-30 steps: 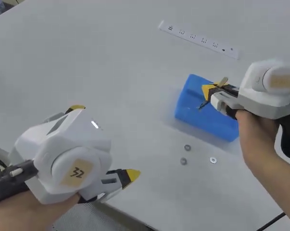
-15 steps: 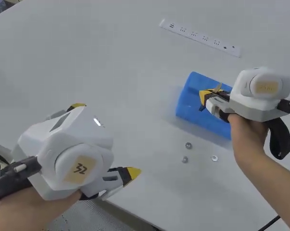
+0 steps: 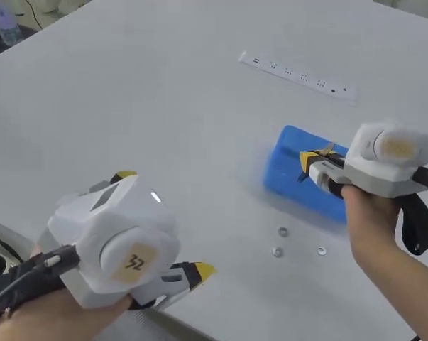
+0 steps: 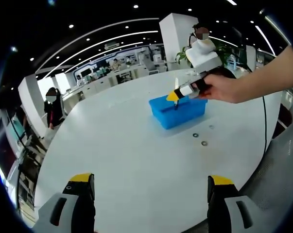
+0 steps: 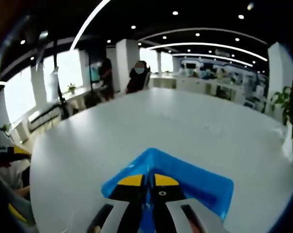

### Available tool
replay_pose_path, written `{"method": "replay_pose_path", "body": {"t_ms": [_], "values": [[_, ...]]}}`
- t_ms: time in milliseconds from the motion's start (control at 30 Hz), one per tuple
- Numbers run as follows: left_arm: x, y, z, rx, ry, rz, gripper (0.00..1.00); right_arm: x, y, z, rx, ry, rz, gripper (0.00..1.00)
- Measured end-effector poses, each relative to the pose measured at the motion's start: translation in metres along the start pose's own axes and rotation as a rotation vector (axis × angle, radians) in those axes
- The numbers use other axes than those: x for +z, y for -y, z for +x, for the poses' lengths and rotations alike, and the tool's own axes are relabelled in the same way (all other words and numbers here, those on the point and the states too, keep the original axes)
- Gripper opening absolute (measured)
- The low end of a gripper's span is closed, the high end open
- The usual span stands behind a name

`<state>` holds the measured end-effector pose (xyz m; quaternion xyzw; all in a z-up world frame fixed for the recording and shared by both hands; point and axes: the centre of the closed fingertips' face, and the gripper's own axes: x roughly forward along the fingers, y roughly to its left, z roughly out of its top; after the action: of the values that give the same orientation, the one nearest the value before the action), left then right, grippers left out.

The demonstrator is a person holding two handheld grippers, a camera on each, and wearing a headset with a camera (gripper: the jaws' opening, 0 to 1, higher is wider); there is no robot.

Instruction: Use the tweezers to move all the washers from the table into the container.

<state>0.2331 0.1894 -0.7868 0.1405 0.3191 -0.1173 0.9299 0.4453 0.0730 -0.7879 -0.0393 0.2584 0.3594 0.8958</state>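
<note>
A blue container (image 3: 288, 167) sits on the white table at the right. My right gripper (image 3: 307, 162) hovers over it, jaws shut on the tweezers (image 3: 299, 177), whose dark tip points down into the container. Whether the tip holds a washer is too small to tell. Three washers lie on the table in front of the container (image 3: 282, 231), (image 3: 277, 251), (image 3: 321, 250). In the left gripper view the container (image 4: 178, 114), tweezers (image 4: 176, 104) and washers (image 4: 204, 143) show ahead. My left gripper (image 3: 164, 222) is open and holds nothing, near the table's front edge.
A white power strip (image 3: 299, 73) lies at the back of the table (image 3: 164, 106) behind the container. The table's front edge runs just under my left gripper (image 4: 148, 194). People stand in the room beyond the table.
The head camera has shifted, so everything sits lower in the picture. My right gripper stays over the container with the tweezers, edged slightly left. The washers have not moved.
</note>
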Motion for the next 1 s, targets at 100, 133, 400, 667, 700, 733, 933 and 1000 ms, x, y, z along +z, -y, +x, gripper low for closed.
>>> {"method": "replay_pose_path", "body": {"t_ms": [100,133,400,667,700,733,933,1000], "values": [[-0.001,0.001,0.000,-0.004,-0.005,0.007,0.99,0.012,0.003,-0.006,0.010,0.034,0.074,0.03],[-0.001,0.001,0.001,-0.005,-0.006,0.009,0.99,0.013,0.004,-0.007,0.010,0.034,0.076,0.03],[-0.002,0.003,0.001,-0.013,-0.009,0.017,0.99,0.026,-0.001,-0.031,0.017,0.083,0.067,0.03],[-0.002,0.004,0.002,-0.010,-0.011,0.020,0.99,0.033,-0.023,-0.067,0.037,0.130,0.021,0.02],[-0.002,0.004,0.001,-0.010,-0.011,0.018,0.99,0.031,-0.024,-0.069,0.038,0.134,0.021,0.02],[-0.002,0.004,0.002,-0.009,-0.011,0.018,0.99,0.029,-0.027,-0.071,0.044,0.133,0.021,0.02],[0.000,0.003,0.002,-0.004,-0.004,0.011,0.99,0.011,-0.039,-0.090,0.048,0.124,0.024,0.02],[0.001,0.003,0.001,-0.004,0.003,0.007,0.99,0.003,-0.046,-0.095,0.055,0.112,0.032,0.03]]}}
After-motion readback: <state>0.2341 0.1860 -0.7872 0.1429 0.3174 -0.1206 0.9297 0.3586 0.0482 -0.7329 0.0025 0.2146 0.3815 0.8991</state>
